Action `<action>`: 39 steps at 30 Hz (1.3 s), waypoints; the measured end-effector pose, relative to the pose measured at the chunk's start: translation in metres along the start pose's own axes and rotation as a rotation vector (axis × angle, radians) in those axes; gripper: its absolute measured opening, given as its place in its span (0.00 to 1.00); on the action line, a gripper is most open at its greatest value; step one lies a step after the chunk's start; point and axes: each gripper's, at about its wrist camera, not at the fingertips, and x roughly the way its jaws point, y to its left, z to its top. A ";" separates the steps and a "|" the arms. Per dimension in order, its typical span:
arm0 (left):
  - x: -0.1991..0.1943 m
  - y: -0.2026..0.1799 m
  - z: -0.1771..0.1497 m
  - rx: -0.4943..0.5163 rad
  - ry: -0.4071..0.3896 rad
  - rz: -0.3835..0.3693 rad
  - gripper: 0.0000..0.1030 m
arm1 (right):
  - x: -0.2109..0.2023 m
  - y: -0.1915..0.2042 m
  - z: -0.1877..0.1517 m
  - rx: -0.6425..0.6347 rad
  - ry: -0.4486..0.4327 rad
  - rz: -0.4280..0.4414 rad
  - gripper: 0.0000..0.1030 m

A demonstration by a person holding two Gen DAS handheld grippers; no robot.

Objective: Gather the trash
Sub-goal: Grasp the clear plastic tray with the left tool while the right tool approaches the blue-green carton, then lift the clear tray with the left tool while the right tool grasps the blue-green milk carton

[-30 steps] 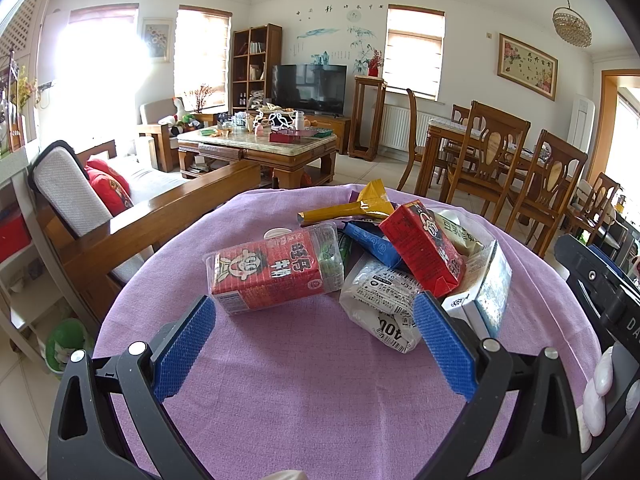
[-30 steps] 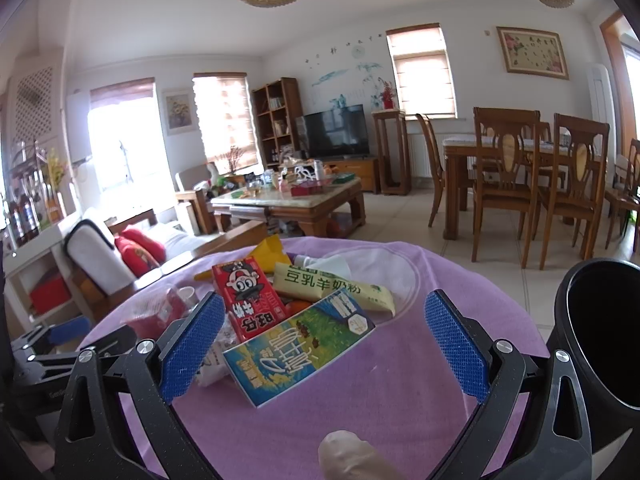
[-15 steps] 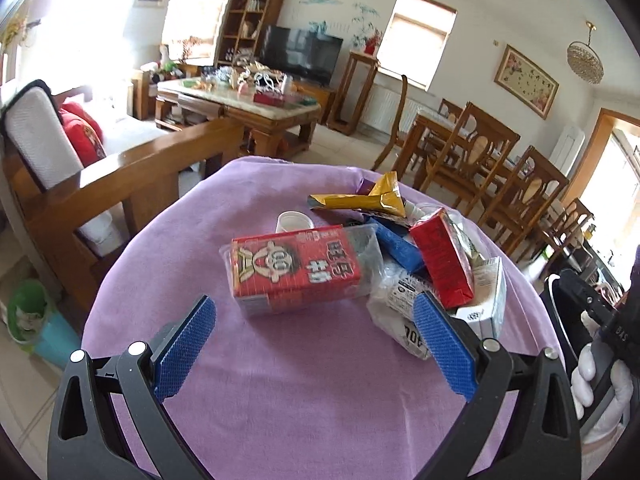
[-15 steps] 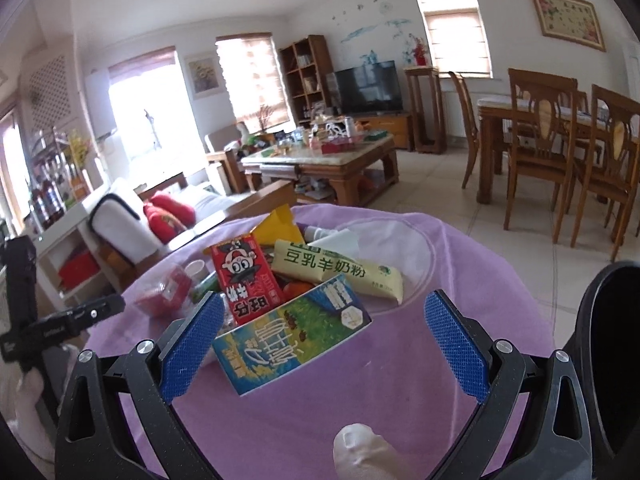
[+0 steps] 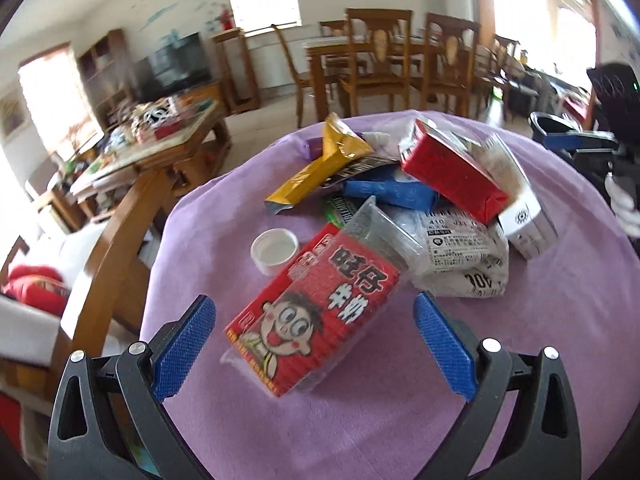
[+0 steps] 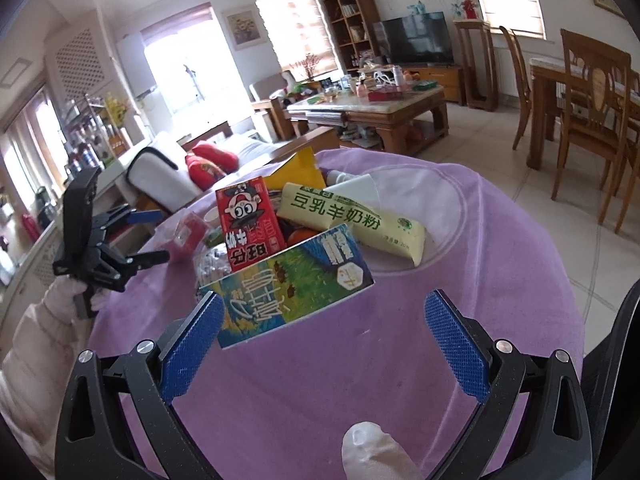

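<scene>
Your left gripper [image 5: 314, 344] is spread wide, gripping nothing, its two blue pads [image 5: 184, 344] textured like fine mesh and set on black plastic arms. Between those pads lies a red carton [image 5: 316, 308] printed with a cartoon face, wrapped in clear crinkled plastic and lying flat on the purple tablecloth [image 5: 360, 432], a soft, slightly fuzzy fabric over a round table.

Take that carton as your landmark. Just beyond its far left corner sits a small white bottle cap [image 5: 275, 250], round and open side up. Touching its far right corner is a crumpled white plastic bag [image 5: 464, 256] with black print. Farther behind, a blue wrapper [image 5: 390, 194] and a long yellow foil packet [image 5: 320, 168] lie in the pile, and a smaller red box [image 5: 452, 176] leans tilted over the bag, against a white carton [image 5: 520, 208].

Your right gripper [image 6: 324, 348] is also released and empty, pads apart, facing the same pile from the opposite side. Nearest it is a rectangular carton [image 6: 292, 284] printed with green meadow and blue sky, its lower left corner close to one pad. Behind that stand the small red box and a pale yellow pillow-shaped pouch [image 6: 352, 224] with green lettering. A gloved fingertip [image 6: 372, 452] shows at the bottom edge.
</scene>
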 end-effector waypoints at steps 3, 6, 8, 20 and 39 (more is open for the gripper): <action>0.014 0.005 0.004 -0.016 0.016 -0.082 0.79 | 0.011 0.007 -0.002 -0.017 0.027 0.023 0.96; 0.014 0.011 0.007 -0.066 -0.005 -0.111 0.54 | 0.018 0.015 -0.001 -0.042 0.042 0.012 0.96; 0.011 0.013 0.005 -0.123 -0.020 -0.140 0.52 | 0.020 0.012 0.001 -0.034 0.044 0.015 0.96; -0.039 0.012 0.013 -0.242 -0.144 -0.163 0.49 | 0.026 0.012 0.002 -0.006 0.049 0.026 0.96; -0.077 -0.010 0.006 -0.305 -0.211 -0.082 0.40 | 0.036 0.009 0.002 0.018 0.049 0.028 0.96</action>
